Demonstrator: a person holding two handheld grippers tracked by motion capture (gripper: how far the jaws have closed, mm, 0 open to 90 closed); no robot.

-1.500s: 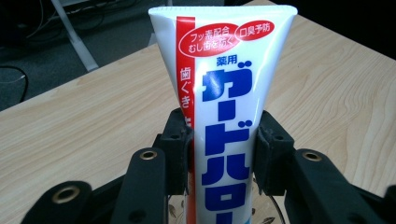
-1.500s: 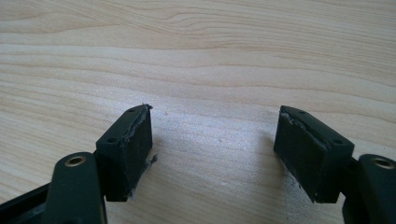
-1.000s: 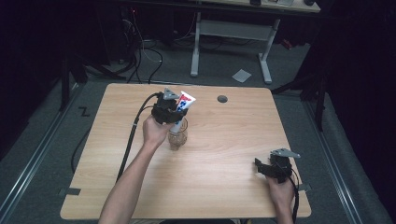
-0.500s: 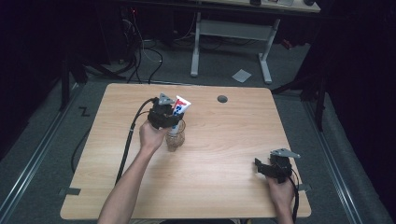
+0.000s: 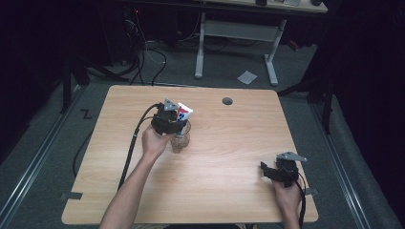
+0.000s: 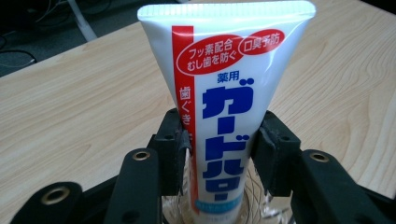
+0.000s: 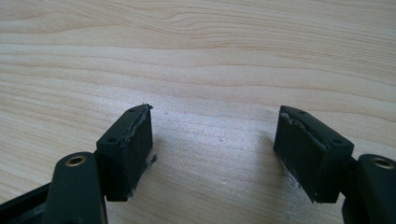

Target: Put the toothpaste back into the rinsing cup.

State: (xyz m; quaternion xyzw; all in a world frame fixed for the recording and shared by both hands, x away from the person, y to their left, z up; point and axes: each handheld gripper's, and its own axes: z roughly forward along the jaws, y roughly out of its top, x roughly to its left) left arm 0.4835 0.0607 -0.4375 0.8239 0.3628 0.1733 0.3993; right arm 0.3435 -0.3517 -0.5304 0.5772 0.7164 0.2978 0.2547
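Item: toothpaste tube (image 6: 219, 93), white with a red stripe and blue lettering. It stands upright, crimped end up, cap end down inside a clear glass cup (image 5: 180, 140) on the far-left part of the wooden bench (image 5: 229, 157).

Left gripper (image 5: 175, 125): poised at the cup's rim, with the tube between its jaws. The jaws have just been opening. In the left gripper view a narrow gap shows at the left pad (image 6: 175, 154), and the right pad sits at the tube's edge; they look to be letting go, not clamping.

Right gripper (image 5: 273, 171): resting low over bare wood at the near-right corner, well apart from the cup. Its jaws stand wide open with nothing between them.

Also present: a small round dark grommet (image 5: 227, 101) at the far edge of the bench.

Progress, as judged: placing the tube in the cup appears all but done. Left to do: open fully and draw the left gripper clear without tipping the cup.
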